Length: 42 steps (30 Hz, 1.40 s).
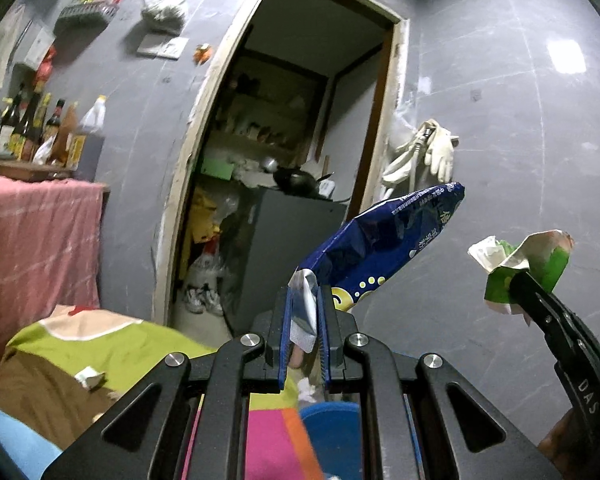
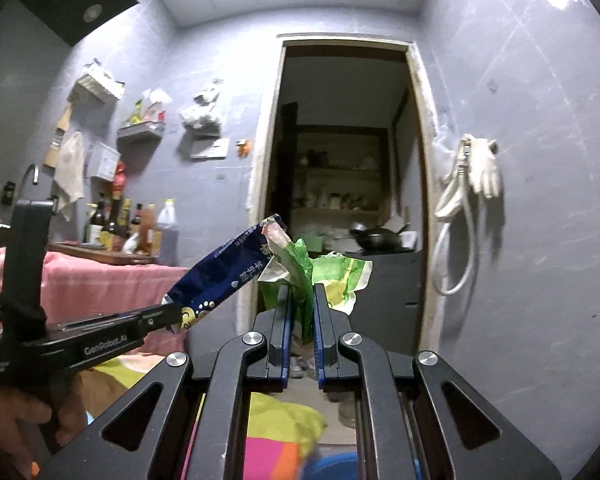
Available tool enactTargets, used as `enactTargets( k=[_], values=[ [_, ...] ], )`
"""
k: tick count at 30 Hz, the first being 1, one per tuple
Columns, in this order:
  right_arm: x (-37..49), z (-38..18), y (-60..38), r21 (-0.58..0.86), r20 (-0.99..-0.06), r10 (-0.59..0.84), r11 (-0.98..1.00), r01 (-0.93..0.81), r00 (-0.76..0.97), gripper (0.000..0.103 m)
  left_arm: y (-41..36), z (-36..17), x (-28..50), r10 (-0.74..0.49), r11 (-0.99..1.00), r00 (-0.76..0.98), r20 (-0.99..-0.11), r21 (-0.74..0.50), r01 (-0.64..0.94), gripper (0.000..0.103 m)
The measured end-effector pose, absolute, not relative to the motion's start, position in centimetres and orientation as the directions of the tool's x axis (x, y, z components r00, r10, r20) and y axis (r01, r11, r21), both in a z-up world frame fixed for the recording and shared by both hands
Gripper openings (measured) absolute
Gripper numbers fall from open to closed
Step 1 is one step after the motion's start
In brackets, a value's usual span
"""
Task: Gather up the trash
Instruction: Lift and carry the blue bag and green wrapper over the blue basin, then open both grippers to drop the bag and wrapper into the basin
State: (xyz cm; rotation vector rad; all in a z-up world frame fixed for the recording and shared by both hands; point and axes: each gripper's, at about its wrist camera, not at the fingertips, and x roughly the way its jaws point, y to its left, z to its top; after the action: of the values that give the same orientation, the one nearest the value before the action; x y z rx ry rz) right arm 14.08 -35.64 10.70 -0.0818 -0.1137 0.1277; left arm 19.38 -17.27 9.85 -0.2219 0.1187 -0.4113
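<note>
Left wrist view. Left gripper (image 1: 305, 312) clenched on the torn silver end of the blue wrapper (image 1: 384, 244), held in the air in front of the open doorway (image 1: 284, 140). Long axis of the wrapper slanted, rising from the pads up and to the right; free printed end pointing toward the pale gloves (image 1: 428, 152) hung on the wall beside the door frame. At the right edge, right gripper (image 1: 518, 280) clamped on the crumpled green wrapper (image 1: 540, 268), also aloft and well apart from the blue one. Below, a bright patterned cloth (image 1: 112, 344) with one more small white scrap (image 1: 90, 378) lying on it, seemingly still to collect.

Right wrist view. Right gripper (image 2: 302, 300) shut tight on the green wrapper (image 2: 332, 276), bunched with no clear long axis, its loose flaps fanning up and to the right above the fingertips. From the left, left gripper (image 2: 172, 314) pinching the lower end of the blue wrapper (image 2: 228, 268), long axis tilted upward to the right, torn tip close beside or overlapping the green one; touching or not, impossible to tell. No bin clearly visible in either view.

Step in hand, as judged: carrying both pieces to a bin. Best done with both grips kept firm, the wrappers carried apart so as not to snag, and each lowered free end first into the bin before release.
</note>
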Motion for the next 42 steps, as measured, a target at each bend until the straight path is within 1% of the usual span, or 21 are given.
enactTargets(
  k=[4, 10, 13, 16, 19, 25, 30, 37, 42],
  values=[
    [14.5, 10.0, -38.1, -0.076, 0.100, 0.081, 0.994, -0.074, 0.992, 0.007, -19.9, 8.9, 19.6, -0.417, 0.898, 0.907, -0.055, -0.181, 0.402, 0.010],
    [15.7, 7.6, -41.2, -0.037, 0.055, 0.018, 0.999, -0.016, 0.998, 0.007, -23.6, 6.3, 21.2, -0.430, 0.899, 0.897, -0.103, -0.143, 0.415, 0.010],
    [16.6, 5.7, -42.8, -0.016, 0.014, -0.005, 1.000, 0.006, 1.000, 0.008, -25.5, 4.6, 22.7, -0.439, 0.897, 0.883, -0.168, -0.138, 0.420, 0.010],
    [17.7, 3.8, -44.2, 0.017, -0.042, -0.020, 1.000, 0.021, 0.999, 0.008, -27.3, 2.7, 24.0, -0.450, 0.893, 0.854, -0.261, -0.138, 0.428, 0.010],
    [18.6, 1.9, -45.6, 0.046, -0.104, -0.029, 0.998, 0.034, 0.994, 0.008, -28.9, 0.8, 25.5, -0.445, 0.895, 0.822, -0.355, -0.135, 0.426, 0.010],
    [20.4, -1.4, -47.6, 0.109, -0.227, -0.025, 0.993, 0.050, 0.974, 0.008, -31.1, -2.4, 28.0, -0.435, 0.894, 0.749, -0.500, -0.140, 0.426, 0.010],
    [21.3, -3.7, -48.8, 0.158, -0.317, -0.007, 0.986, 0.060, 0.948, 0.008, -32.3, -5.0, 29.3, -0.421, 0.896, 0.701, -0.575, -0.147, 0.418, 0.010],
    [22.4, -6.3, -49.7, 0.206, -0.420, 0.028, 0.976, 0.065, 0.907, 0.009, -32.6, -7.4, 30.4, -0.401, 0.900, 0.660, -0.636, -0.139, 0.414, 0.010],
    [23.1, -7.4, -50.0, 0.221, -0.466, 0.045, 0.973, 0.067, 0.884, 0.009, -32.6, -8.5, 31.2, -0.386, 0.905, 0.620, -0.683, -0.149, 0.399, 0.011]
  ],
)
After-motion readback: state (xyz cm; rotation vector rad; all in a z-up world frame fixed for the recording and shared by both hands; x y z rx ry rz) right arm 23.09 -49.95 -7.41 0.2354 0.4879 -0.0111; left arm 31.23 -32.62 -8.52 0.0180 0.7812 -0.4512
